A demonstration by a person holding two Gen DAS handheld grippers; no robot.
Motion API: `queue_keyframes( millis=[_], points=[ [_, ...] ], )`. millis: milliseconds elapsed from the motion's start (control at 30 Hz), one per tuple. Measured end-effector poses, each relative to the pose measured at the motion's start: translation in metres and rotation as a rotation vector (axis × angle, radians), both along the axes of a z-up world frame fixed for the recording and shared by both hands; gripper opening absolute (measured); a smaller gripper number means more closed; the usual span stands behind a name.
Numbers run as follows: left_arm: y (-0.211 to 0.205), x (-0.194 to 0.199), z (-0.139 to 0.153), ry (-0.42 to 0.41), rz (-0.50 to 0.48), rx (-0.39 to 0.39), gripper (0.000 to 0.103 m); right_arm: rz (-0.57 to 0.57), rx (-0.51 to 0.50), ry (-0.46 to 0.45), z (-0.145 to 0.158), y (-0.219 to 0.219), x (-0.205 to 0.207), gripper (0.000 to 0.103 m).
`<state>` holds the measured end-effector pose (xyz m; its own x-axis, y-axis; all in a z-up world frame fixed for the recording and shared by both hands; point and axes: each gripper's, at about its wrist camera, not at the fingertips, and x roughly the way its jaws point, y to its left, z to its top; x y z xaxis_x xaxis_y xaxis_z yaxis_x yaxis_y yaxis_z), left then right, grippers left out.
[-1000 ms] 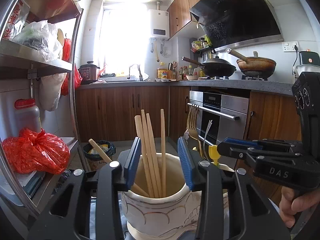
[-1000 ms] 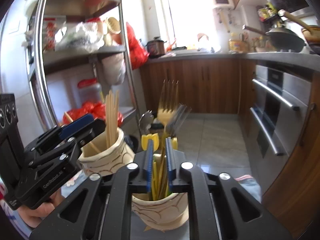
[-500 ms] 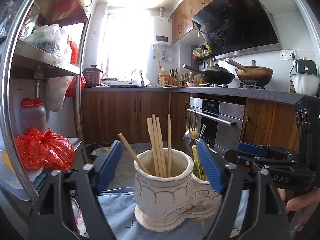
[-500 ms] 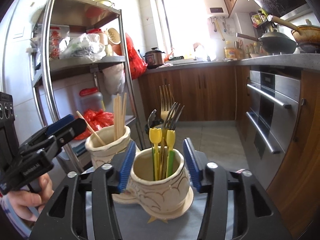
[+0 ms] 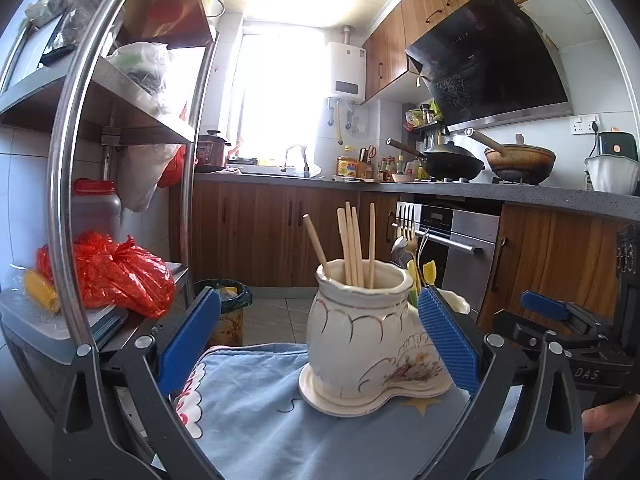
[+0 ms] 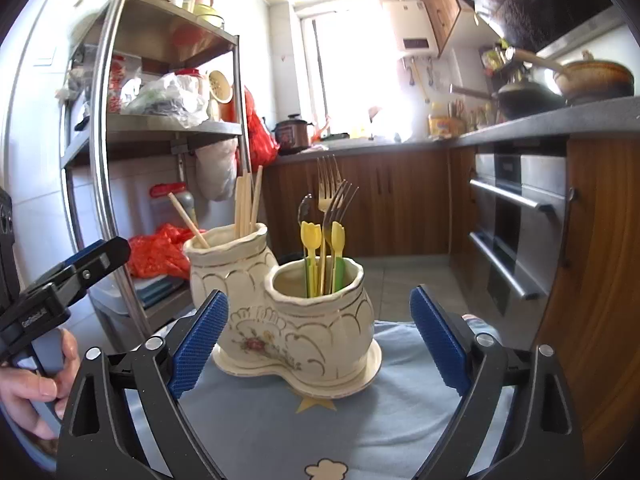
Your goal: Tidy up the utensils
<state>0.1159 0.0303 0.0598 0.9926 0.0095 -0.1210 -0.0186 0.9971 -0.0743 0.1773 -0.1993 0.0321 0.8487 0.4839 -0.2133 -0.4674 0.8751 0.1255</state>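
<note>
Backing off now: both the left gripper (image 5: pixel 320 336) and right gripper (image 6: pixel 320 340) just opened wide, holding nothing. The holder (image 6: pixel 296 320) sits on the cloth (image 6: pixel 280 420), chopsticks (image 6: pixel 248 204) and forks (image 6: pixel 334 200) sorted, so they're probably done.

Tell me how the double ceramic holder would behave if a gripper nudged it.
The holder looks glazed, so probably heavy, hard and fragile. Its wide base suggests sliding on the cloth rather than tipping. The chopsticks stand loose and would likely rattle.

Red plastic bag (image 5: pixel 120 276), black wok (image 5: pixel 450 158), rice cooker (image 6: pixel 292 134), blue cloth (image 6: pixel 320 432)
</note>
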Motion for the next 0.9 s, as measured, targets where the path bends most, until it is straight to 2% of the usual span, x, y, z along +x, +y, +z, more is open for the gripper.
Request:
queue_keyframes(
  millis=[367,633,900],
  points=[
    [0.003,-0.012,-0.019,0.016,0.017,-0.011,0.097,-0.002,-0.031,-0.041,-0.008,0.005,-0.019,0.095],
    [-0.005,-0.009,-0.02,0.031,0.014,0.025,0.098,-0.009,-0.035,-0.045,-0.008,0.006,-0.019,0.096],
    [-0.007,-0.009,-0.021,0.035,0.016,0.029,0.098,-0.008,-0.036,-0.047,-0.008,0.006,-0.019,0.096]
  ],
)
